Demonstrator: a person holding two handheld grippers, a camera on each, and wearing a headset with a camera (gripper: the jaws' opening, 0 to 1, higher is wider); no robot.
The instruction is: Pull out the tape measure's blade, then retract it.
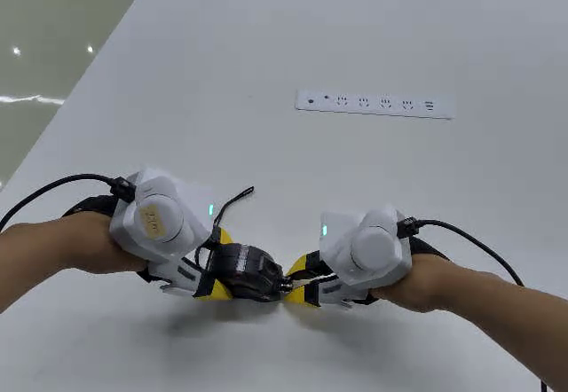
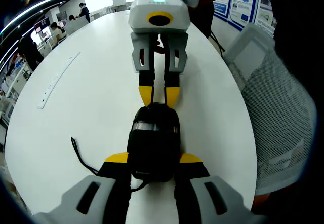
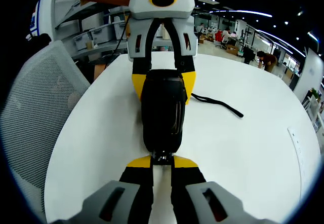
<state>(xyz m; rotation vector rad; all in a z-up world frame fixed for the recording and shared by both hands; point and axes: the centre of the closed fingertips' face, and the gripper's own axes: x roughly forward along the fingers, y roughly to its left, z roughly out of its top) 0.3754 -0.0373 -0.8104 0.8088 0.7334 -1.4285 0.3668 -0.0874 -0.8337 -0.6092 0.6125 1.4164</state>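
- Near the front edge of the white table [image 1: 266,55], what is the black lump between the two tools?
- That is the tape measure [image 1: 251,272]. It lies on the table, right between them.
- Why does the left gripper [image 1: 219,265] hug it?
- Its two jaws are open just as wide as the case and press on both sides of it. That likely keeps the case from sliding when the blade gets pulled.
- And the right gripper [image 1: 295,281]?
- Its jaws are almost closed. They pinch the little metal hook [image 3: 162,158] at the mouth of the case. That hook is the end of the blade, so it looks ready to pull. No blade is out yet.
- Why do the two point at each other?
- Most likely so one can hold and the other can pull straight away from it.
- What is the black string?
- A strap [image 3: 217,104] from the case. It lies loose on the table, off to one side, out of the way.
- How many are there of each thing?
- One tape measure, one strap, two grippers, and one long white power strip [image 1: 374,104] far back on the table
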